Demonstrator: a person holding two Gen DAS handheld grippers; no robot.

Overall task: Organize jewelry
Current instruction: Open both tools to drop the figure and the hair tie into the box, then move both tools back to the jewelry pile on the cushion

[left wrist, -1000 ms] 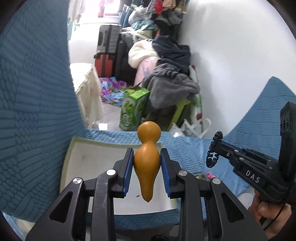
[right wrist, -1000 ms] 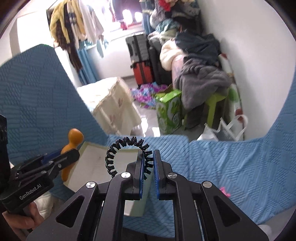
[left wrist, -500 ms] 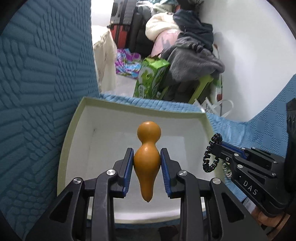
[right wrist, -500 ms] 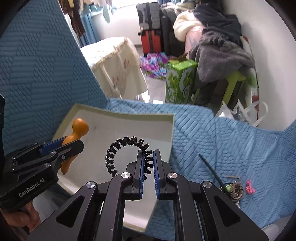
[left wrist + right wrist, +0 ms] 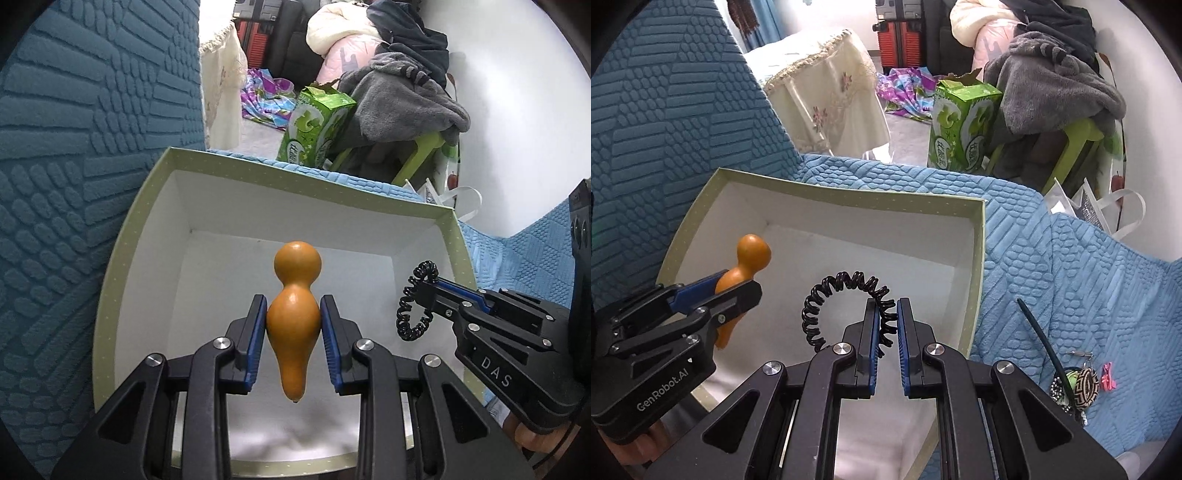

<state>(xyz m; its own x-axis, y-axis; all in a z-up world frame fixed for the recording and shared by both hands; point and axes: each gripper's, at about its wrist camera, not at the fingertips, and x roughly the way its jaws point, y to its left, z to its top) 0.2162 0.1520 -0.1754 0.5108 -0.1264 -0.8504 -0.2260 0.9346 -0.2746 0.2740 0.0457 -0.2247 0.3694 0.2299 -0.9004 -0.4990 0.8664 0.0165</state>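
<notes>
My left gripper (image 5: 293, 314) is shut on an orange gourd-shaped ornament (image 5: 295, 291), held above the white inside of an open green-rimmed box (image 5: 110, 266). My right gripper (image 5: 886, 314) is shut on a black spiral hair tie (image 5: 827, 295), also over the box (image 5: 977, 266). In the left wrist view the right gripper (image 5: 421, 295) with the coil (image 5: 410, 310) sits to the right of the gourd. In the right wrist view the left gripper (image 5: 713, 291) with the gourd (image 5: 748, 258) is at the left.
The box rests on a blue textured cover (image 5: 1052, 266). More jewelry lies there at the right: a black stick (image 5: 1039, 332), a round patterned piece (image 5: 1086, 384), a pink clip (image 5: 1108, 376). Behind are a green carton (image 5: 960, 125) and piled clothes (image 5: 1052, 81).
Both grippers have moved forward and down over the open box, which now fills more of each view. Each still holds its item.
</notes>
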